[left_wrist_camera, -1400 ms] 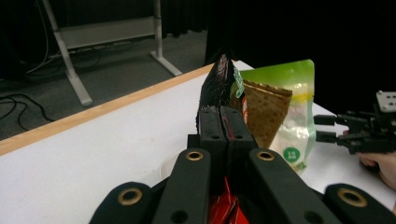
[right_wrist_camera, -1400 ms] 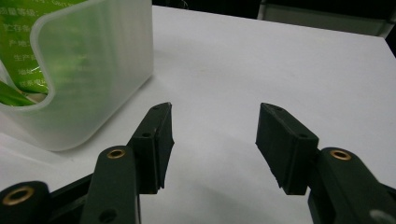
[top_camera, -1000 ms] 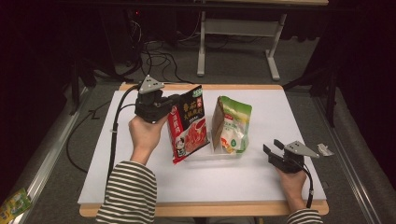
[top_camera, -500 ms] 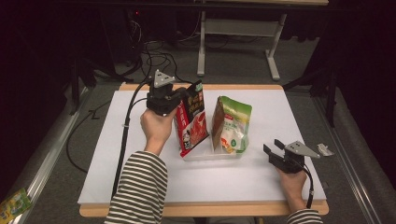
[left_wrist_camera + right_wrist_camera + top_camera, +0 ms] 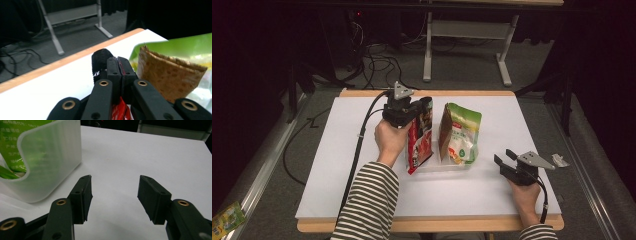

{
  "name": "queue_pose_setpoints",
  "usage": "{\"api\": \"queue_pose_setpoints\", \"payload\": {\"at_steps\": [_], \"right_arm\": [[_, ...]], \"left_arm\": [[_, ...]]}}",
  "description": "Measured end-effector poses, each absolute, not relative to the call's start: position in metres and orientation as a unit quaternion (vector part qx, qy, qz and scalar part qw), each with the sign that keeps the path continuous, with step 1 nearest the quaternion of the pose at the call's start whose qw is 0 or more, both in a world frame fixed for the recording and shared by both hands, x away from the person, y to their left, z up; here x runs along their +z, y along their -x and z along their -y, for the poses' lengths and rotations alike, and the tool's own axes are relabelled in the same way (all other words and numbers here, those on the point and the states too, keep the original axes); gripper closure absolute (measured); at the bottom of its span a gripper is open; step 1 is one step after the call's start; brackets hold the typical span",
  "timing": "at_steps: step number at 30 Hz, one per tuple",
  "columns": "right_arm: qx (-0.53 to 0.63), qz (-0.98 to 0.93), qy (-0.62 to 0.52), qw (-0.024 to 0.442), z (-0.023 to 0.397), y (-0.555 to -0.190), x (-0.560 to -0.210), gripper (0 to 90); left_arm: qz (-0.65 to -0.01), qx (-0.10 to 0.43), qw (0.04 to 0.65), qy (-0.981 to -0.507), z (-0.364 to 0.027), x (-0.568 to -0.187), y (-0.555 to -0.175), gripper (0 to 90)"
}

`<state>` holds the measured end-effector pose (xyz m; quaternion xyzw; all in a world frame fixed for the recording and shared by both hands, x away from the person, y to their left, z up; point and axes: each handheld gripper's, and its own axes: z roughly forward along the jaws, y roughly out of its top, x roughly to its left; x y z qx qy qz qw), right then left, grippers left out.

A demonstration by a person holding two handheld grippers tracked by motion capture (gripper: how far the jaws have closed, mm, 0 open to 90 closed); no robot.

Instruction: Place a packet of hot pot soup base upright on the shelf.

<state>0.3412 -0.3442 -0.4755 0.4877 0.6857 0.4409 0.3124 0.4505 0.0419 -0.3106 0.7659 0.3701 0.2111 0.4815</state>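
A red snack pouch (image 5: 420, 142) hangs upright with my left gripper (image 5: 421, 106) shut on its top edge. In the left gripper view the jaws are pressed together on the red pouch (image 5: 120, 65). Its lower end is at the left end of a clear plastic tray (image 5: 438, 164); whether it rests inside I cannot tell. A green pouch (image 5: 460, 131) stands in that tray, just right of the red one, and the green pouch (image 5: 175, 47) looms close beyond the left jaws. My right gripper (image 5: 503, 156) rests open on the table's right side, empty, with the right gripper (image 5: 113, 195) facing the tray wall (image 5: 52, 157).
A white sheet (image 5: 347, 165) covers the wooden table (image 5: 432, 226). The left gripper's cable (image 5: 359, 145) trails along the striped sleeve. A metal stand (image 5: 462, 45) and loose cables lie on the floor beyond the far edge. A green packet (image 5: 227, 217) lies on the floor at lower left.
My left gripper has carried the red pouch to the right and down, turning it edge-on beside the green pouch at the tray. The right gripper has stayed where it was.
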Motion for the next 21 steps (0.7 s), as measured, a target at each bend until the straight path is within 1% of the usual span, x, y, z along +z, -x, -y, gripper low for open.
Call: {"api": "queue_pose_setpoints", "payload": {"at_steps": [3, 9, 10, 17, 21], "right_arm": [[0.442, -0.685, -0.489, 0.312, 0.344, -0.341, -0.475, 45.4], [0.44, -0.686, -0.487, 0.314, 0.344, -0.341, -0.476, 45.4], [0.44, -0.686, -0.486, 0.314, 0.344, -0.341, -0.476, 45.4], [0.44, -0.687, -0.487, 0.313, 0.344, -0.341, -0.475, 45.4], [0.44, -0.686, -0.488, 0.313, 0.344, -0.341, -0.476, 45.4]], "left_arm": [[-0.374, 0.204, 0.487, -0.763, -0.046, -0.311, -0.451, 87.0], [-0.376, 0.201, 0.487, -0.762, -0.055, -0.309, -0.447, 64.5], [-0.375, 0.198, 0.492, -0.76, -0.058, -0.309, -0.446, 62.3], [-0.37, 0.196, 0.489, -0.765, -0.067, -0.309, -0.435, 55.6], [-0.367, 0.189, 0.48, -0.774, -0.075, -0.31, -0.427, 54.8]]}}
